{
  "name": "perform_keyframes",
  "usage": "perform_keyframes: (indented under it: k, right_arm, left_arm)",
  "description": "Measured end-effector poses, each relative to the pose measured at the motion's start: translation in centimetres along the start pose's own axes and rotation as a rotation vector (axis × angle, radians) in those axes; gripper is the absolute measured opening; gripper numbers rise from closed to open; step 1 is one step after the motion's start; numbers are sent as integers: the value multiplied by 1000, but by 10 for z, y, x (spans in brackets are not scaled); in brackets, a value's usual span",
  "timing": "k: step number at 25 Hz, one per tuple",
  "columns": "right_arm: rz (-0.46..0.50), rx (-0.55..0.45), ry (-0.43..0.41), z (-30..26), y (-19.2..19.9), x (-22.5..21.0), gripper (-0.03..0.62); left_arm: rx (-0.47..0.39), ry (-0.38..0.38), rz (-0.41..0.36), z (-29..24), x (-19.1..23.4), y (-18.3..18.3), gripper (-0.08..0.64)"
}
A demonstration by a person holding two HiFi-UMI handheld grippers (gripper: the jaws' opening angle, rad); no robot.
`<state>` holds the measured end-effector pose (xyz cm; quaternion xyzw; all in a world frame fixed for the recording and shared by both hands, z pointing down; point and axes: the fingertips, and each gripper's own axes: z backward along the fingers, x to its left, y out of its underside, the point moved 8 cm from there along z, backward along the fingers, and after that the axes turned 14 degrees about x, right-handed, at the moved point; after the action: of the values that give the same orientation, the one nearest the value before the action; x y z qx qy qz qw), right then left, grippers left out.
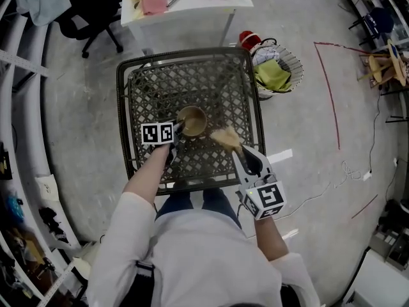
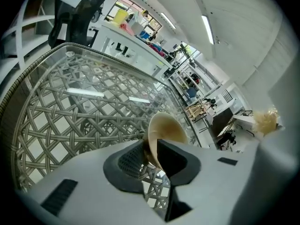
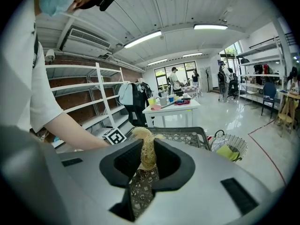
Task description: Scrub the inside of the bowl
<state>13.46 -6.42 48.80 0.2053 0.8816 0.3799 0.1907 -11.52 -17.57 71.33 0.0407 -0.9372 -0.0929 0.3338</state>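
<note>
so your left gripper has its fingers pinching the rim of the tan bowl, one pad inside the bowl and the other on the outside wall; the bowl sits roughly mid-desk on the glass-topped wicker desk, and from the left gripper view it looks tipped up on its side with the opening facing away from you; your right gripper has its fingers pressed onto a straw-coloured fibrous scrubber, with the tuft sticking up past the fingertips; in the head view the scrubber is just to the right of the bowl, near it but not touching, so not inside the bowl yet; both arms come in from the near edge of the desk; off to the right on the floor there's a wire basket with a green cloth in it, beside the desk's far right corner
</note>
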Motion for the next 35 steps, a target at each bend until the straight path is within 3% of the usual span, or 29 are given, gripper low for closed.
perform_keyframes:
  k: [9,19,24,31,35]
  right_arm:
    - [-17,13,19,4,5,-7,86]
    - [29,-2,-4,1,2,-2,86]
    - [103,-33,-20,1,-13,10,86]
    - [208,-111,-70,12,-40,32,86]
    - [320,-157,-66,20,-53,46,86]
  left_arm:
    - [13,-70,-27,-6,-3,0,41]
    - [-86,-123,-80,22,-29,-6,40]
    - [-142,-189,-206,59,-62,-12,40]
    - [-311,-217,-340,112,-112,-12,40]
    - [-363,-255,-425,136,-132,-8,40]
